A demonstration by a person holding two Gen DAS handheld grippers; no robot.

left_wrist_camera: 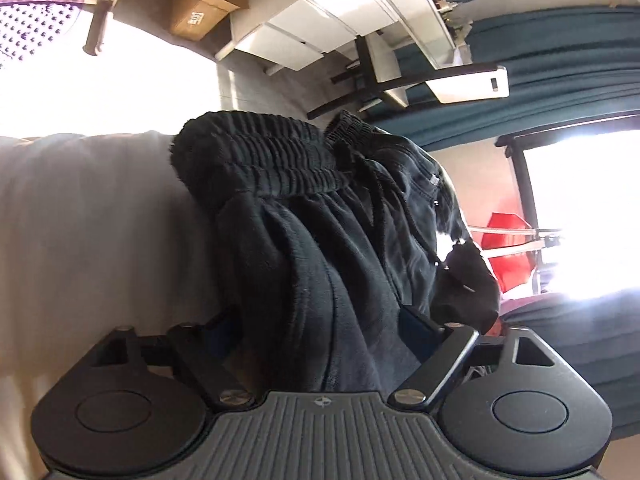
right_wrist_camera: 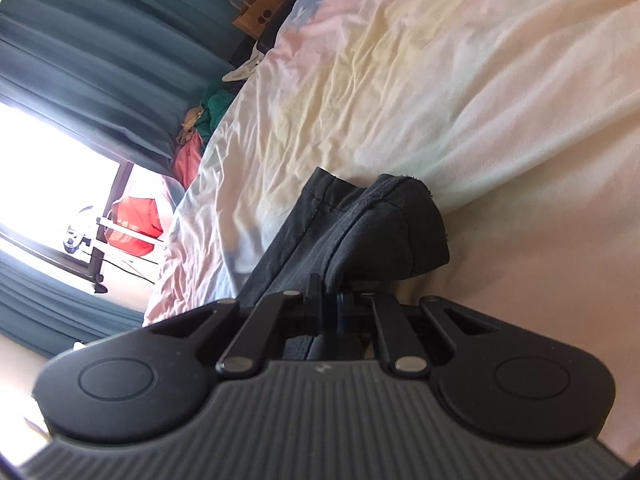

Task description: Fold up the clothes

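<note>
Dark grey-black trousers with a gathered elastic waistband (left_wrist_camera: 264, 160) fill the left wrist view. My left gripper (left_wrist_camera: 320, 328) has its fingers spread wide, with the bunched trouser cloth (left_wrist_camera: 320, 272) lying between them. In the right wrist view my right gripper (right_wrist_camera: 330, 300) is shut on the hem end of a trouser leg (right_wrist_camera: 360, 224), which rests on the pale bedsheet (right_wrist_camera: 440, 100). Both views are rolled sideways.
The bed's wrinkled sheet (left_wrist_camera: 80, 208) spreads around the trousers. Teal curtains (right_wrist_camera: 80, 60), a bright window (right_wrist_camera: 48, 160), a red cloth on a rack (right_wrist_camera: 136, 220), a pile of clothes (right_wrist_camera: 200, 128), a paper bag (right_wrist_camera: 256, 12), a cardboard box (left_wrist_camera: 204, 8) and white drawers (left_wrist_camera: 320, 24) stand beyond the bed.
</note>
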